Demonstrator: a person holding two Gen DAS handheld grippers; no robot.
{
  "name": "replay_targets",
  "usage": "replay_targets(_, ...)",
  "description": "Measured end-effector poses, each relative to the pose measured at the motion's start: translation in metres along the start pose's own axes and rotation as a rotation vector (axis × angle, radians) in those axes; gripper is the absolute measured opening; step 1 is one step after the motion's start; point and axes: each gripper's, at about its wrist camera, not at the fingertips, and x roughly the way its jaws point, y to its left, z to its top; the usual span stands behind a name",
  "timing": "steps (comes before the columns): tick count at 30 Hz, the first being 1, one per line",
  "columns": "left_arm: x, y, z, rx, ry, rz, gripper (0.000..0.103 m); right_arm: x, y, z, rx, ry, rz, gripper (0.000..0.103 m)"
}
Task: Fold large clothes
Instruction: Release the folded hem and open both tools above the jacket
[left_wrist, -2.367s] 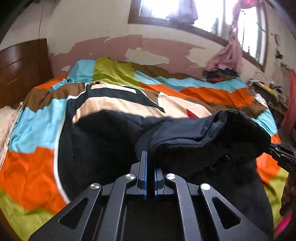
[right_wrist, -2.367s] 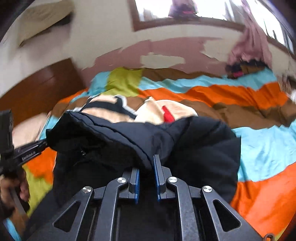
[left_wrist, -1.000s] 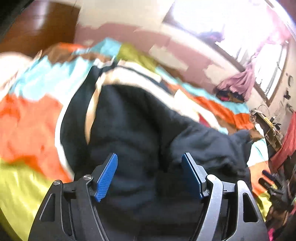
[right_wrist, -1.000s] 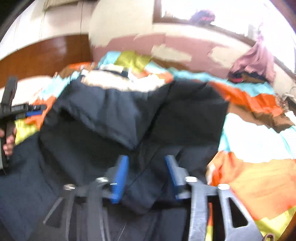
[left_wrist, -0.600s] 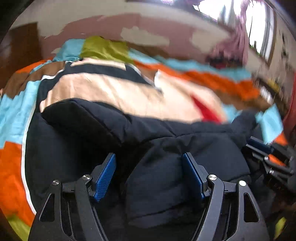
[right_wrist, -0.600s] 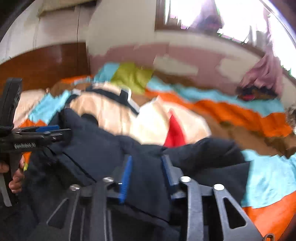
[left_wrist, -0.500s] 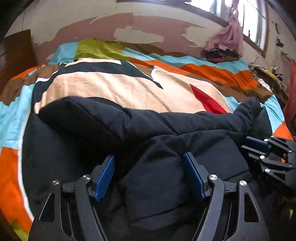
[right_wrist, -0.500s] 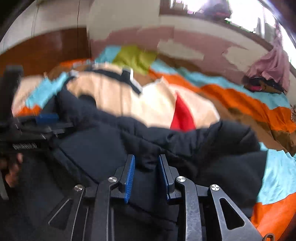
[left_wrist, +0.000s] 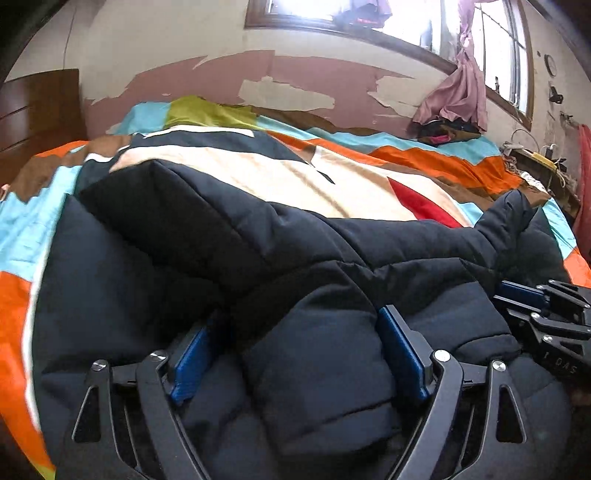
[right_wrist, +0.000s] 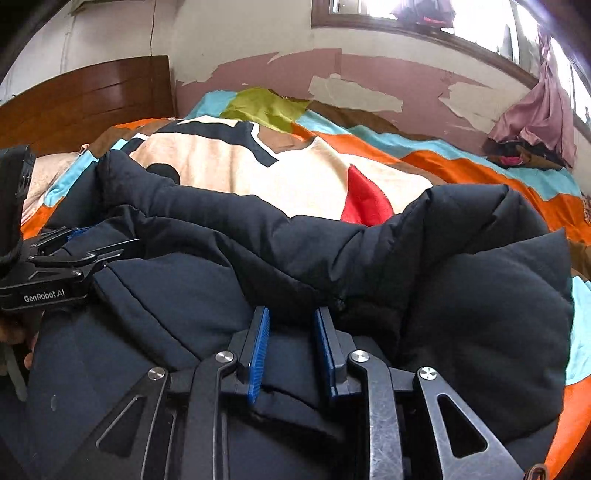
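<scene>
A large dark navy puffer jacket (left_wrist: 229, 236) lies folded over on the colourful bedspread (left_wrist: 424, 158); it also fills the right wrist view (right_wrist: 480, 295). My left gripper (left_wrist: 295, 347) is open wide, its blue pads on either side of a padded fold of the jacket. My right gripper (right_wrist: 291, 343) has its pads partly closed around a fold of the jacket, with a gap still between them. Each gripper shows in the other's view: the right one in the left wrist view (left_wrist: 543, 317), the left one in the right wrist view (right_wrist: 70, 254).
A dark wooden headboard (right_wrist: 85, 99) stands at the left. A peeling pink wall (left_wrist: 295, 81) with a window (left_wrist: 406, 18) runs behind the bed. A pink cloth (left_wrist: 458, 92) and a heap of clothes lie by the far right corner. A cluttered side table (left_wrist: 535, 155) stands at right.
Both grippers let go of the lifted jacket fold, which now lies laid over the jacket body. The left jaws opened wide; the right jaws narrowed around a new fold.
</scene>
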Motion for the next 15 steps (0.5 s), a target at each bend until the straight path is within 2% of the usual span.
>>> replay_targets(3,-0.02,0.003,0.006,-0.049,0.071,0.009,0.082,-0.029,0.001,0.0,0.016,0.013,0.021,0.025)
replay_targets(5,-0.036,0.003,0.005,-0.048,0.089,0.071,0.082,-0.051,0.004,-0.001,0.023,0.008,0.012,0.025)
replay_targets(6,-0.043,0.003,0.005,-0.048,0.095,0.091,0.082,-0.063,0.005,-0.002,0.039,0.032,-0.009,0.025)
replay_targets(8,-0.064,0.002,0.003,-0.055,0.103,0.125,0.082,-0.082,0.007,-0.003,0.082,0.04,-0.013,0.044)
replay_targets(9,-0.075,0.001,0.002,-0.058,0.102,0.13,0.082,-0.092,0.008,-0.004,0.095,0.026,-0.012,0.059)
replay_targets(10,-0.087,0.0,0.0,-0.059,0.097,0.129,0.082,-0.106,0.011,-0.004,0.105,0.007,-0.019,0.069)
replay_targets(15,-0.155,-0.011,-0.006,-0.082,0.054,0.043,0.09,-0.158,0.031,-0.002,0.123,-0.034,-0.018,0.083)
